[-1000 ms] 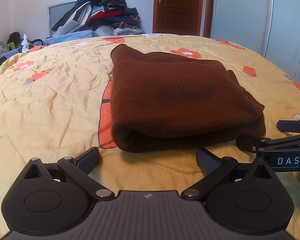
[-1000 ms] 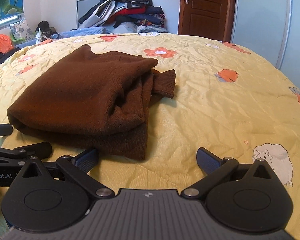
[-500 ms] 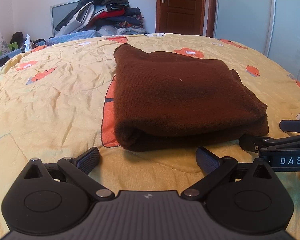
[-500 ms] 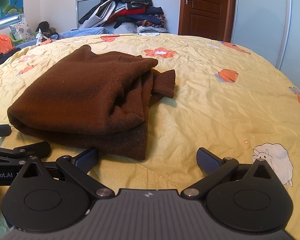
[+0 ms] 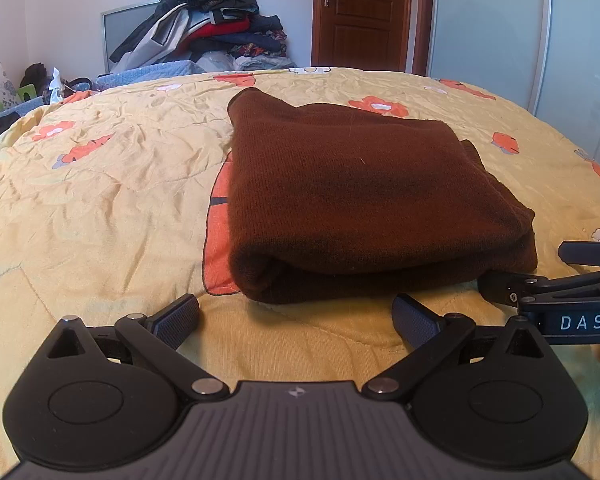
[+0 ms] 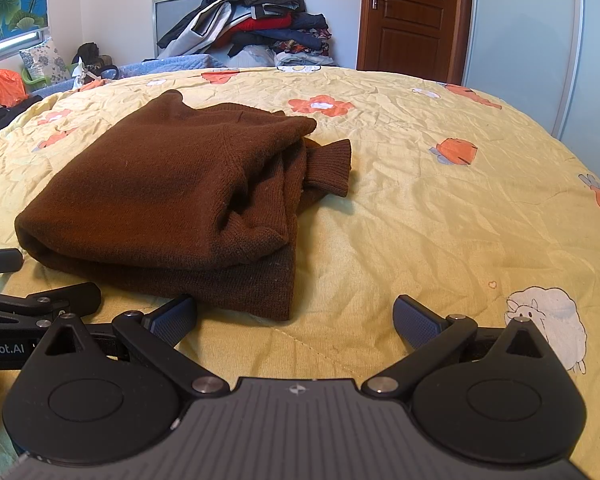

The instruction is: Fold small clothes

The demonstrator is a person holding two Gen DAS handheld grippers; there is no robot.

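Left gripper (image 5: 296, 316) and right gripper (image 6: 296, 316) sit side by side, fingers spread, holding nothing.

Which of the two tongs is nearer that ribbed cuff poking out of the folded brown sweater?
Right. The right tongs sit open just before the ribbed cuff's side of the folded brown knit sweater; the left tongs face the opposite end.

A dark brown knitted sweater (image 5: 352, 192) lies folded into a thick, roughly rectangular bundle on a yellow quilted bedspread printed with orange flowers (image 5: 100, 200). Its rounded fold faces the near edge of the bed. On its right side, the layered edges are loose and uneven, and one ribbed cuff (image 6: 327, 168) sticks out onto the bedspread.
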